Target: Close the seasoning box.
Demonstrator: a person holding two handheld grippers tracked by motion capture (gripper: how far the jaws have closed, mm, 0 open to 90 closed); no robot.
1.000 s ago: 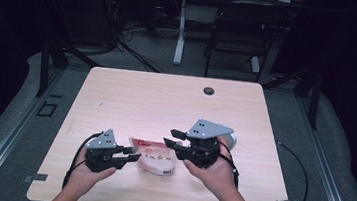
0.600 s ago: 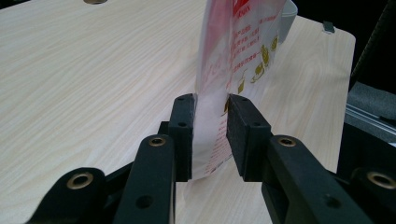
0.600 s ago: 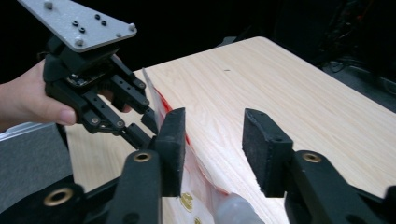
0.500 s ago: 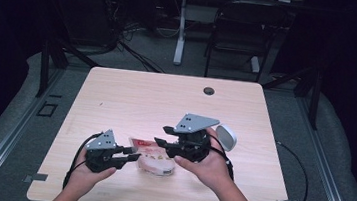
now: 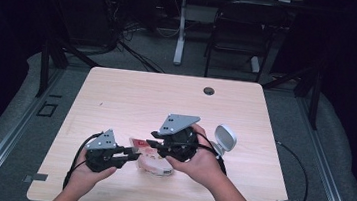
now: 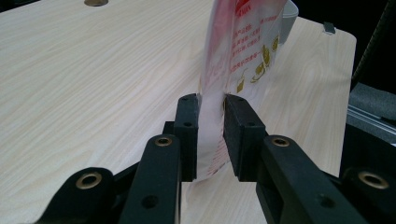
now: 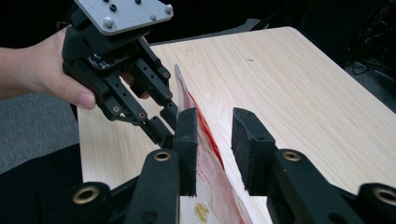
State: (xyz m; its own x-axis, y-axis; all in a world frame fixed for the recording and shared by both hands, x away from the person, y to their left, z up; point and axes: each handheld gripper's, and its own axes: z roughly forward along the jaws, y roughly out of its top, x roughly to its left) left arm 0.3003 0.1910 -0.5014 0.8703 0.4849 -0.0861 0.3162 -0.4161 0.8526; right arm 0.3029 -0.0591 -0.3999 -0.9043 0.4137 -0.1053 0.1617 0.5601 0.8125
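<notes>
1. Near the 6 o'clock edge of the light wooden tabletop (image 5: 116, 99), high view: the left gripper (image 5: 133, 154) pinches one end of a red-and-white printed plastic pouch (image 5: 152, 159), which lies on the wood between the two hands. The right gripper (image 5: 153, 143) hangs over the pouch's other end. Compared with half a second ago, the right hand has slid toward 9 o'clock, closer to the left one; the left has kept its place.

2. At 3 o'clock from the right hand, on the table, sits a round grey-white lidded container (image 5: 225, 137), tipped on its side. Its contents cannot be seen.

3. Left gripper view: the black jaws are pressed onto the white bottom edge of the pouch (image 6: 243, 42), which rises toward 12 o'clock, standing on edge. The pads have just been closing a little further, with the film between them. Whether the pouch holds anything cannot be told; it looks flat.

4. Right gripper view: the jaws stand partly apart and straddle the pouch's red edge (image 7: 205, 140). The left-hand pad touches the film; the right-hand pad stands clear, so no pinch yet. These jaws have just been closing. The left gripper (image 7: 170, 116) shows at 11 o'clock, clamped on the far end.

5. Judgement: a second grip is being set, probably to tear or pull the pouch open.
</notes>
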